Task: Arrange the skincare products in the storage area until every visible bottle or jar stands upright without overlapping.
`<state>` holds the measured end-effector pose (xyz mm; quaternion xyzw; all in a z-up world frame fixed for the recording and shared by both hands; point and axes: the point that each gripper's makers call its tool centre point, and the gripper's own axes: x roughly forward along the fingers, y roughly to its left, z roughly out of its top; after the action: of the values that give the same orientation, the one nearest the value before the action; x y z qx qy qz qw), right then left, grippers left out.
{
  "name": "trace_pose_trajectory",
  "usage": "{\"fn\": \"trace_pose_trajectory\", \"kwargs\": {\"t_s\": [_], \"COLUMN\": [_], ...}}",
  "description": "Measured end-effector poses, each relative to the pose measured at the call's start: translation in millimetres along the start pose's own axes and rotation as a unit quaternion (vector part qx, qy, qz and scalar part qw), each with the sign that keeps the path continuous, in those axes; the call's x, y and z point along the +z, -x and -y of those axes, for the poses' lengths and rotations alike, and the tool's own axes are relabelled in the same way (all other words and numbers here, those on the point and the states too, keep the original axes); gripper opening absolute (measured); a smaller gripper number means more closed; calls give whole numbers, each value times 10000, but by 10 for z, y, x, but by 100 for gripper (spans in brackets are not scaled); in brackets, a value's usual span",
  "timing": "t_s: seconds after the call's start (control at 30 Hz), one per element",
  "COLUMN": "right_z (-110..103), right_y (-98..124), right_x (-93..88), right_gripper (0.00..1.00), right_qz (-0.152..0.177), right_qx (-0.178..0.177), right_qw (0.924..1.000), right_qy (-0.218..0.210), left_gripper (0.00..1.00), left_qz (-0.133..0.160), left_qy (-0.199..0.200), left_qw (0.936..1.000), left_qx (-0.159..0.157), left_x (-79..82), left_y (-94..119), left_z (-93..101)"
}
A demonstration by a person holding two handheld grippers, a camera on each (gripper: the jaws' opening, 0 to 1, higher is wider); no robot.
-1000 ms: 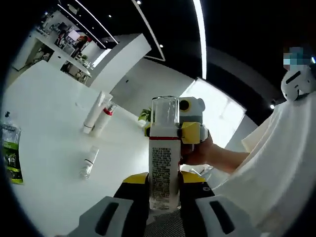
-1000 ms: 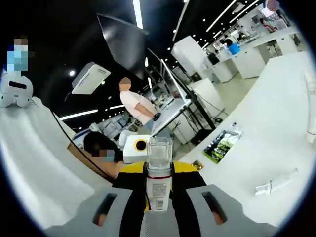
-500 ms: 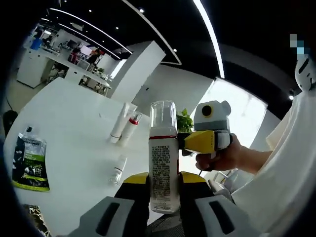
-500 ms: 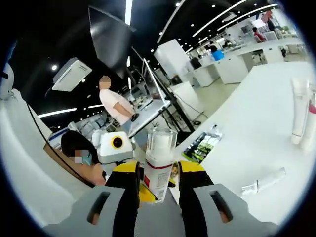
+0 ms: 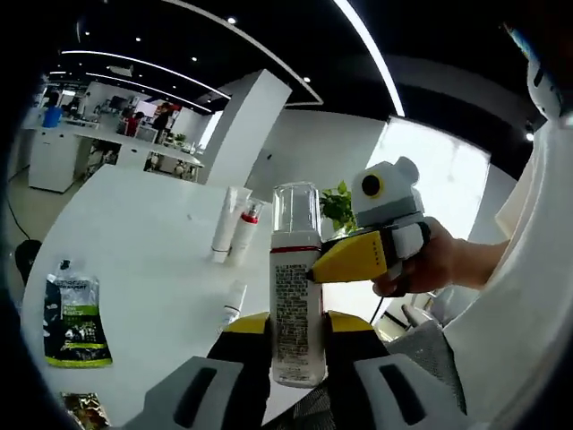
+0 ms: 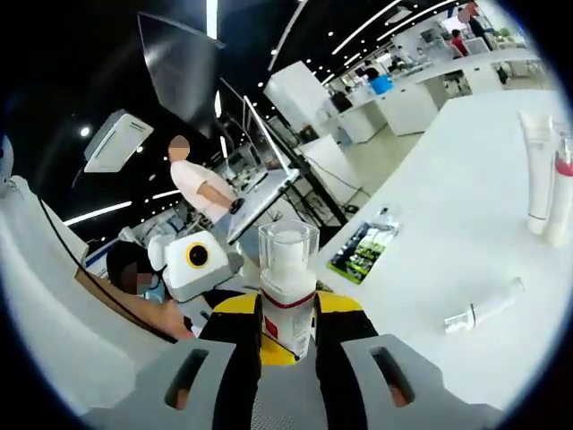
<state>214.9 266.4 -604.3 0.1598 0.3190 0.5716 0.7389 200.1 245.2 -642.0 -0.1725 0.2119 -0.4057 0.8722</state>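
Evidently both tools grip one clear-capped pump bottle [image 5: 296, 296], left tool [image 5: 296, 358] low, right tool [image 6: 286, 336] by its neck, held above the tabletop [image 5: 134, 251] to stand it upright; the left gripper view reveals its printed label, and two tubes [image 5: 231, 224] standing beyond.

Bright ceiling strip lights, window glare, sharp centre, fisheye-warped edges.

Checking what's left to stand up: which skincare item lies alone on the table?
The small clear-tipped tube, apart from the paired white tubes.
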Motion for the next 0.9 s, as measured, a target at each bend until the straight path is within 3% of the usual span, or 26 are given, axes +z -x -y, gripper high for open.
{"fn": "trace_pose_trajectory", "kwargs": {"t_s": [0.23, 0.3, 0.4, 0.47, 0.53, 0.6, 0.73, 0.8, 0.87, 0.9], "right_z": [31, 58, 153, 236, 314, 389, 571, 663, 752, 793], "right_y": [30, 69, 149, 216, 289, 346, 494, 561, 614, 630], "right_x": [-5, 57, 151, 209, 242, 257, 302, 321, 337, 347], "right_gripper": [20, 20, 20, 20, 20, 20, 20, 20, 20, 20], "right_qz": [-60, 46, 204, 287, 320, 326, 387, 418, 412, 416], "right_qx": [26, -6, -129, -183, -250, -321, -508, -591, -670, -721], "right_qw": [10000, 9999, 9996, 9994, 9991, 9989, 9980, 9973, 9968, 9963], "right_qy": [12, 107, 120, 85, 81, 66, -6, -104, -170, -201], "left_gripper": [24, 25, 31, 35, 36, 36, 36, 36, 36, 36], "left_qz": [-32, -58, -517, -619, -703, -984, -1074, -1267, -1068, -975], "left_qy": [-94, -15, -96, -424, -962, -1521, -1382, -1374, -1741, -1703], "left_qw": [9999, 9995, 9963, 9941, 9905, 9802, 9747, 9661, 9587, 9594], "left_qx": [54, 321, 677, 784, 692, 802, 1388, 1783, 1981, 2024], "left_x": [-15, 5, -127, -126, -104, -131, -136, -188, -151, -155], "left_y": [-16, -14, -12, 2, 42, 137, 319, 422, 436, 424], "left_z": [-34, -93, -215, -251, -246, -351, -671, -799, -868, -875]}}
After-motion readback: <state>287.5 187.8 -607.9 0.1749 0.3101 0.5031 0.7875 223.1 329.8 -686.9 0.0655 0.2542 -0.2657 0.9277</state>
